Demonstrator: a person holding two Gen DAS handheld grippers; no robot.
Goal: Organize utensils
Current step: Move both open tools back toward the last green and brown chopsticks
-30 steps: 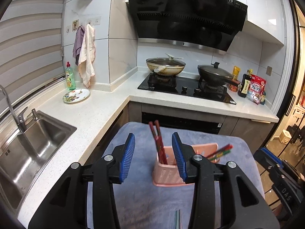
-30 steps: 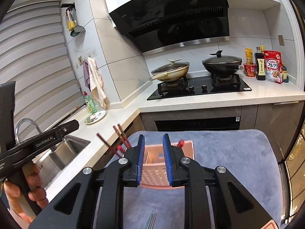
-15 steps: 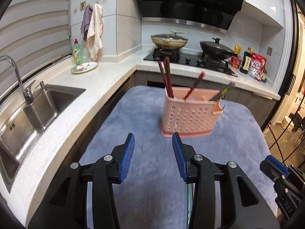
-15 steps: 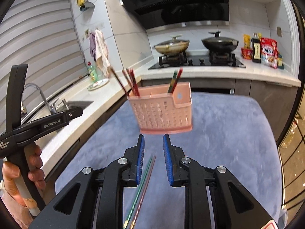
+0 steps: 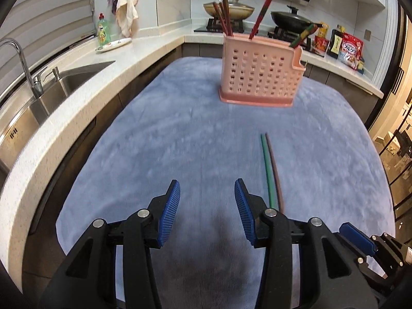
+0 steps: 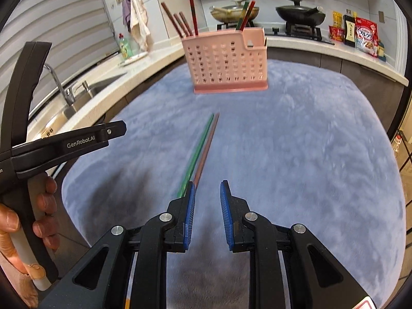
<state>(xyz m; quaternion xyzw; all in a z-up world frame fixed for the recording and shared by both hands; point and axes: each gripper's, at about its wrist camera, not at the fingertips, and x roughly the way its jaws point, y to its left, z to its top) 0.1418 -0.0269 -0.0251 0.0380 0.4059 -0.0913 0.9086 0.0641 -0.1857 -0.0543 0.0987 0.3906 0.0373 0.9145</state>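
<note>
A pink slotted utensil holder [image 5: 260, 77] [image 6: 226, 59] stands at the far end of a blue cloth [image 5: 180, 134] with several chopsticks upright in it. A green chopstick [image 5: 266, 170] [image 6: 197, 152] and a brown chopstick [image 5: 274, 170] [image 6: 206, 146] lie side by side on the cloth. My left gripper [image 5: 206, 188] hovers low over the cloth just left of them, its jaws opening with nothing between them. My right gripper [image 6: 207, 188] is open and empty; the chopsticks' near ends run under its left finger.
A sink [image 5: 64, 82] with a tap and a green soap bottle [image 5: 103, 29] lies along the white counter on the left. A hob with two pans [image 6: 298, 15] and food packets [image 6: 363, 36] is behind the holder. A hand [image 6: 43, 206] holds the left tool's black frame [image 6: 77, 141].
Both grippers have come down and tilted toward the cloth. The holder has moved up and away in both views, and the loose chopsticks have come fully into sight.
</note>
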